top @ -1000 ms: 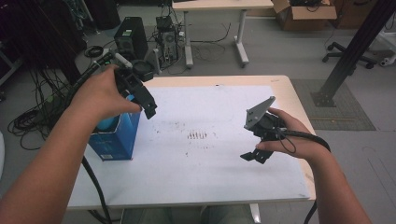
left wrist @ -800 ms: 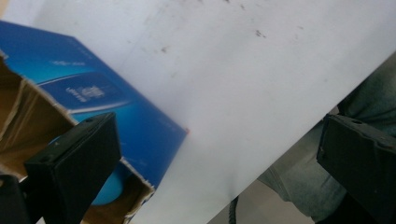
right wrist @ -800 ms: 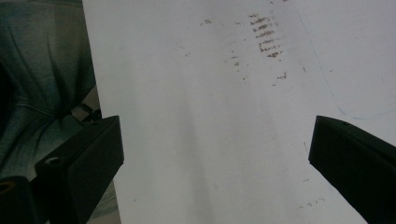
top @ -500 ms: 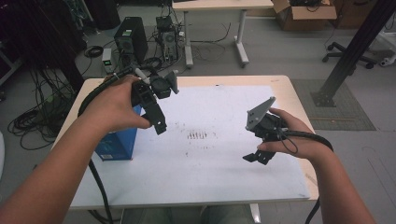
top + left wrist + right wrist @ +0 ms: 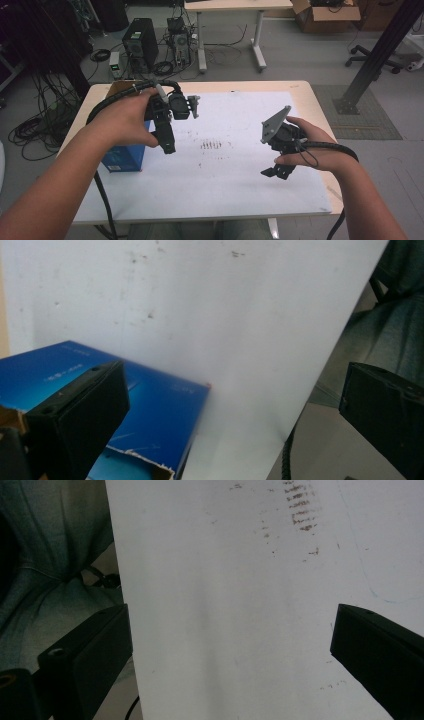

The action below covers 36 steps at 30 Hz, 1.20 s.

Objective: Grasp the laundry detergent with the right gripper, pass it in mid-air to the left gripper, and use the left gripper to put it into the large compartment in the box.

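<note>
Left gripper view: blue box (image 5: pixel 150 410) beneath spread jaws.

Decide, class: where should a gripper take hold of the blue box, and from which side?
Grip the blue box across its two long side walls near the torn open top, coming down from above with the left gripper. It stands at the table's left edge, and that gripper's jaws already stand open just beside it.

A blue rectangular cardboard box (image 5: pixel 124 159) is sitting on the table's left side, its torn flap (image 5: pixel 135 460) showing brown card along the edge.
</note>
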{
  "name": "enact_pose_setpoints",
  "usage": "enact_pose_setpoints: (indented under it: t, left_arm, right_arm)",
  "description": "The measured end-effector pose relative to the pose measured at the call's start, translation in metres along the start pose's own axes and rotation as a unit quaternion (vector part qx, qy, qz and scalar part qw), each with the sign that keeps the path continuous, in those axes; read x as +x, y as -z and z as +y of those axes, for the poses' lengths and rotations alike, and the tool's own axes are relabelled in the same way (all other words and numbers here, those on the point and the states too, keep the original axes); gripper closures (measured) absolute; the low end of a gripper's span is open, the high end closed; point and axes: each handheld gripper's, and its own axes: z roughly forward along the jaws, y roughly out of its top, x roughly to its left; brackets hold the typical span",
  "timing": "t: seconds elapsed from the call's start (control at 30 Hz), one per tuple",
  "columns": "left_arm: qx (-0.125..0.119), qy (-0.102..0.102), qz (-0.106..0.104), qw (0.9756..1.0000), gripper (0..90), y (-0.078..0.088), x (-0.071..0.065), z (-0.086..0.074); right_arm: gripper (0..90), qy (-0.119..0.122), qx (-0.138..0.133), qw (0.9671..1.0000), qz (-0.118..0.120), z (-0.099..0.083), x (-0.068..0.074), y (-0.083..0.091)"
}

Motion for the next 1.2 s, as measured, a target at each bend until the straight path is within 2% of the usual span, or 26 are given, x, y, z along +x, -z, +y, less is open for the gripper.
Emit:
enact_pose_setpoints:
  t: [0.17, 0.37, 0.53, 0.7, 0.93, 1.2]
  left_arm:
    - [-0.002, -0.036, -0.003, 0.9994, 0.3, -0.004, -0.005, 0.002]
    - [-0.01, -0.053, -0.024, 0.9982, 0.3, -0.009, -0.005, 0.0]
    - [-0.005, -0.069, -0.029, 0.9972, 0.2, -0.013, -0.003, -0.001]
    - [-0.009, -0.076, -0.039, 0.9963, 0.2, -0.015, -0.001, 0.002]
    - [-0.002, -0.081, -0.038, 0.996, 0.2, -0.019, 0.003, 0.006]
    - [0.0, -0.074, -0.04, 0.9964, 0.2, -0.02, 0.008, 0.004]
  right_arm:
    - [3.4, 0.01, 0.009, 0.9999, 0.005, 0.002, 0.001, -0.001]
    - [3.5, 0.015, 0.019, 0.9997, 0.01, 0.006, -0.003, -0.002]
    - [3.5, 0.018, 0.035, 0.9991, 0.016, 0.009, -0.009, -0.006]
    - [3.6, 0.017, 0.048, 0.9985, 0.021, 0.011, -0.015, -0.009]
    - [3.8, 0.015, 0.048, 0.9985, 0.022, 0.011, -0.019, -0.011]
    - [3.7, 0.011, 0.047, 0.9986, 0.02, 0.008, -0.021, -0.01]
